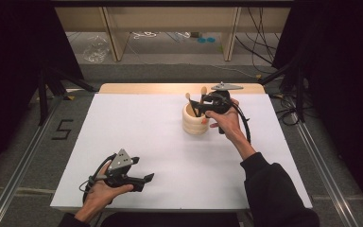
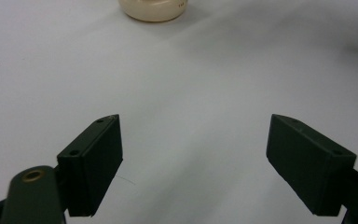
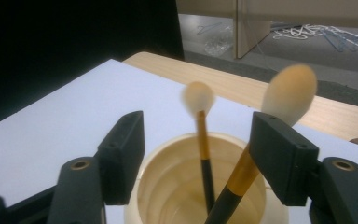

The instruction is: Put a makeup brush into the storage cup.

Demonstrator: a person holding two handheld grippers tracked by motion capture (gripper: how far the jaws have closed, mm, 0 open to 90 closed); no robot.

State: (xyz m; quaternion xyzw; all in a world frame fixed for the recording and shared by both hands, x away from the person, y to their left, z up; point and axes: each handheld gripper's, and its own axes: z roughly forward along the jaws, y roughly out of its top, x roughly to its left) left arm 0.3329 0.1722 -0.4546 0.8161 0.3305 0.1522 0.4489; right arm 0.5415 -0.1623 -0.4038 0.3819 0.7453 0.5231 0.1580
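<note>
I inspect the cup [image 3: 205, 186] first: a cream, ribbed holder standing upright on the white table [image 1: 137, 137], directly below and between my right gripper's jaws. Two brushes stand in it, bristles up. The small brush [image 3: 199, 100] leans toward the far rim, midway between the jaws. The large brush [image 3: 289, 88] leans against the jaw on the right side of the right gripper view, its handle running down into the cup in front of that jaw's pad; I cannot tell whether the two actually touch.

The right gripper [image 3: 198, 154] stands open, jaws spread wide to either side of the cup mouth, pads pressing on nothing. Seen from the high view it sits just over the cup's far side, the hand behind it.

My judgement: both brushes are deposited and the last one is released. What is left, as far as I can see, is to lift the right gripper clear without dragging the large brush over.

The left gripper [image 2: 193, 163] is also open and empty, resting low over bare table near the front edge, well apart from the cup, which lies ahead of its jaws.
</note>
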